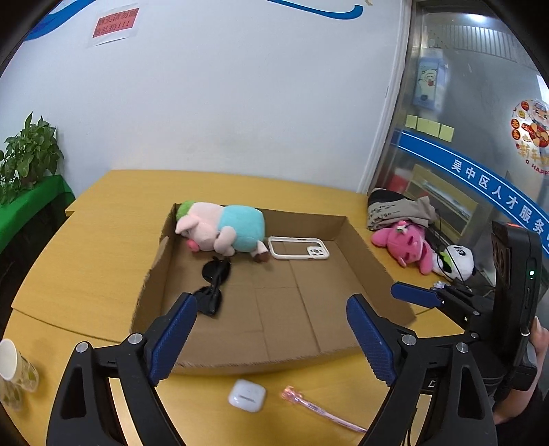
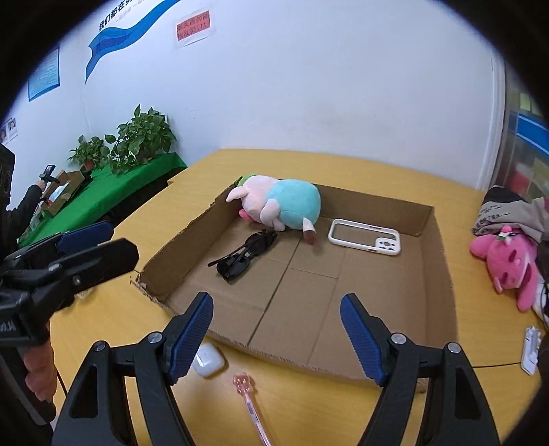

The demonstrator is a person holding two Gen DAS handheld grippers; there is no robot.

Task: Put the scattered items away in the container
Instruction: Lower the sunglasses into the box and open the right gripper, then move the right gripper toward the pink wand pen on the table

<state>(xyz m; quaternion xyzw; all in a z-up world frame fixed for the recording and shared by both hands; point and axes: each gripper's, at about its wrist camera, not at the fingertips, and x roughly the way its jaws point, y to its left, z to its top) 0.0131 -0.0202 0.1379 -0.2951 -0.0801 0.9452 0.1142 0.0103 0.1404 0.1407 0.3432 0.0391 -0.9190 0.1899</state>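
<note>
Surface (image 1: 85, 240): yellow, carrying everything. Box (image 2: 442, 274), open-topped: I see pig (image 2: 281, 202), sunglasses (image 2: 245, 255) and phone case (image 2: 365, 236) inside, floor otherwise bare. Outside its near wall lie earbud case (image 1: 247, 394) and pink pen (image 1: 322, 410). My left gripper (image 1: 271, 338) and right gripper (image 2: 276, 338): jaws spread, empty. Red wall notice (image 1: 115, 24): illegible.

Bright, even indoor light, soft shadows, sharp centre, fisheye-bent dark edges.
</note>
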